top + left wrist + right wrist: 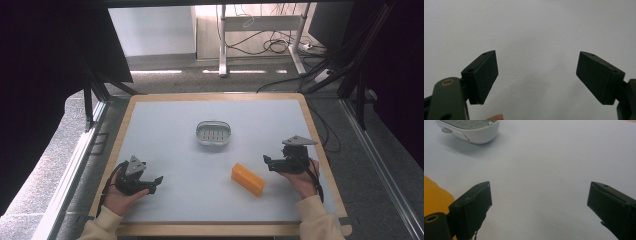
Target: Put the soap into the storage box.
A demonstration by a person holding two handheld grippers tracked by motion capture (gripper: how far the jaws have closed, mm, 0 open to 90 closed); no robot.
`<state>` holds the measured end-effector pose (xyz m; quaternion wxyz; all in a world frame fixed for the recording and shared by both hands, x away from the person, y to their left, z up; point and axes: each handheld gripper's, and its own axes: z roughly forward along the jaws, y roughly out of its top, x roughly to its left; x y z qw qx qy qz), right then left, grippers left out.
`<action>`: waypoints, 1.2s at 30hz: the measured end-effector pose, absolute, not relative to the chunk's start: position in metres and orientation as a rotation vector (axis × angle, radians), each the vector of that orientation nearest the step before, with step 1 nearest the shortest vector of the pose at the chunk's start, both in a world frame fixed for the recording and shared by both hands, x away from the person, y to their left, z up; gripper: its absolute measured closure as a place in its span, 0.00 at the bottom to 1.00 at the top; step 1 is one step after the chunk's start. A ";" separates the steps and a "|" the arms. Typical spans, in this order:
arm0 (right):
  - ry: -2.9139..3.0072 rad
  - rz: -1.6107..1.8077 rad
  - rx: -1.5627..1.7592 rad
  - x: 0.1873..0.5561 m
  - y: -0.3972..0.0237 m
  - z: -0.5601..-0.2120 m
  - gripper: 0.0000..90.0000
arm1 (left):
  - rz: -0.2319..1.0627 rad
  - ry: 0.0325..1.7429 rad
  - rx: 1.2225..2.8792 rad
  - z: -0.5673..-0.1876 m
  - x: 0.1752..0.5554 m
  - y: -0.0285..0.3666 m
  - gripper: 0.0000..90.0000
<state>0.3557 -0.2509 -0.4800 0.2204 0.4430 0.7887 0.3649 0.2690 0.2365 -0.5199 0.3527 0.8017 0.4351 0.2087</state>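
Your forearms enter the high view from the 6 o'clock edge, each hand carrying a set of tongs low over the table (165, 120).

1. Left tongs (156, 183): your left hand (120, 192) holds them near the 7 o'clock corner of the table, with the tips directed toward 3 o'clock. In the left gripper view, the left tongs (537, 77) stand wide apart, and between the two black pads (486, 75) only the bare pale surface of the table is visible. Nothing is gripped.

2. Right tongs (267, 162): your right hand (300, 177) holds them at about 4 o'clock on the table, with the tips directed toward 9 o'clock. In the right gripper view, the right tongs (539, 207) also stand wide apart, with bare table surface between them. Nothing is gripped.

3. Orange block (248, 179): it lies flat on the table, at about 5 o'clock from the table's centre, near the tips of the right tongs but not touching them. Its long axis runs diagonally, from 10 o'clock to 4 o'clock. In the right gripper view, the orange block (434, 195) appears at the 8 o'clock edge, partly behind one jaw.

4. Soap dish (213, 134): this white oval dish with a slotted insert sits near the centre of the table, at 11 o'clock from the orange block and well apart from it. In the right gripper view, the soap dish (471, 130) appears at 11 o'clock.
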 end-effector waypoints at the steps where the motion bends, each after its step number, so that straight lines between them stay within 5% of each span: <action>1: 2.190 1.015 1.226 0.356 -0.251 -0.480 0.06 | 0.521 1.126 2.061 -0.519 0.269 0.237 0.20; 36: 2.283 1.036 1.152 0.343 -0.253 -0.455 0.14 | 0.516 1.115 2.096 -0.525 0.265 0.237 0.20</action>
